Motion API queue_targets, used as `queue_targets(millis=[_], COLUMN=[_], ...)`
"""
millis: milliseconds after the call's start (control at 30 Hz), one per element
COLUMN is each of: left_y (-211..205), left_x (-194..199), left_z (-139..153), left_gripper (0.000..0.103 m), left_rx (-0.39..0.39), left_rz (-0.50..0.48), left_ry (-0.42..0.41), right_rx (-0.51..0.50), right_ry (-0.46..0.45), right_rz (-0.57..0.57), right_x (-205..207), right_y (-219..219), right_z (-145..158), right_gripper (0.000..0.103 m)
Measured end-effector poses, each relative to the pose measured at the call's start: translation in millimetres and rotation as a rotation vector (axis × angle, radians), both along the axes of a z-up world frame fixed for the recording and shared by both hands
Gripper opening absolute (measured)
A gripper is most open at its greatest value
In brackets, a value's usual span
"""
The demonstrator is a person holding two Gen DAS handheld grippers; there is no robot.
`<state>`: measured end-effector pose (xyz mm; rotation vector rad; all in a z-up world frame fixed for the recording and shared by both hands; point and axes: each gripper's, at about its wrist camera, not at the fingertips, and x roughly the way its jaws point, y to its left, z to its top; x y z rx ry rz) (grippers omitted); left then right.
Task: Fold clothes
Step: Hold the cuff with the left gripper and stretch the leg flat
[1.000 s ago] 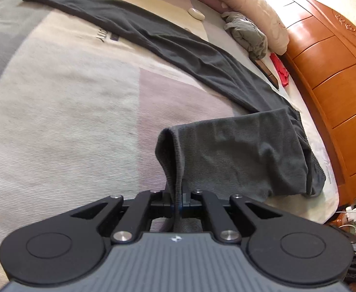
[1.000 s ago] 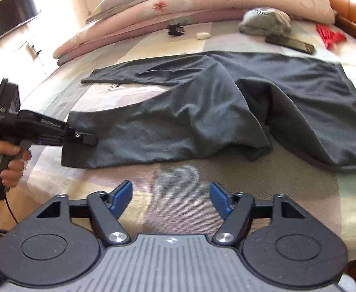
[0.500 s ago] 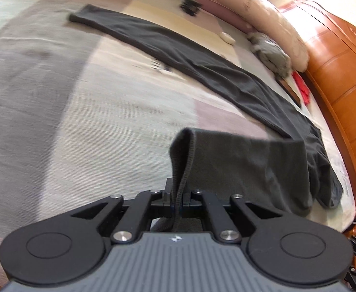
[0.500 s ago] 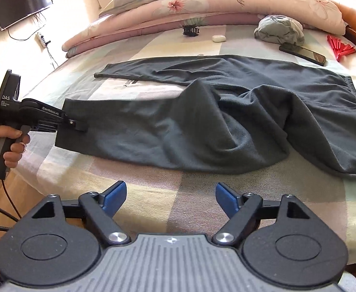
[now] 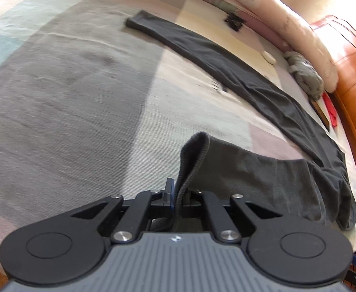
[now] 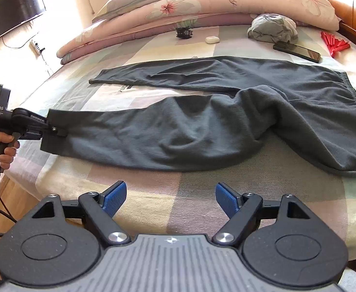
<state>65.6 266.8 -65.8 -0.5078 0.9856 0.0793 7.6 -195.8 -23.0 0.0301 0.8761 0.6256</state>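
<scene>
Patchwork bedspread [image 6: 153, 189] under dark trousers [image 6: 202, 131], left claw [image 6: 56, 131] pinching their cuff, right claw [image 6: 170, 200] spread.

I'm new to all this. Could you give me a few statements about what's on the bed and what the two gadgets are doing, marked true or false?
1. The left hand-held gripper is clamped on a leg cuff of the dark trousers. True.
2. The right hand-held gripper grips the waistband. False: it is open, over bare bedspread.
3. A phone lies beyond the trousers. True.
4. The trousers are folded into a neat square. False: both legs lie stretched out.
</scene>
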Motion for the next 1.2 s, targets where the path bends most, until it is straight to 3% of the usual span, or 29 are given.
queue_targets(millis=[233,600,733,867,1000,1200], left_y=[16.7,37.1,50.0,47.2,42.9,41.2], left_x=[3.8,-0.6,-12.0,-29.8,-52.6,-83.2], left_z=[1.1,2.8,4.2,6.3,-8.5,-34.2], left_gripper=[0.004,0.008,0.009,0.016,0.029,0.03], left_rx=[0.044,0.037,-0.004,-0.06,-0.179,-0.328], left_rz=[0.031,0.09,0.16,0.153,0.187,0.297], left_ry=[0.023,0.016,0.01,-0.022,-0.021,-0.028], right_rx=[0.002,0.007,0.008,0.015,0.016,0.012], right_ry=[0.0,0.004,0.007,0.014,0.026,0.031], right_rz=[-0.002,-0.017,-0.014,-0.01,0.003,0.0], right_x=[1.7,2.6,2.3,2.7,3.1,2.1], right_y=[-0.6,-3.1,-2.8,-1.8,1.2,2.3], right_z=[-0.2,-1.8,-2.7,-4.3,-7.3,-8.2], right_gripper=[0.084,0.084,0.084,0.085,0.085,0.085])
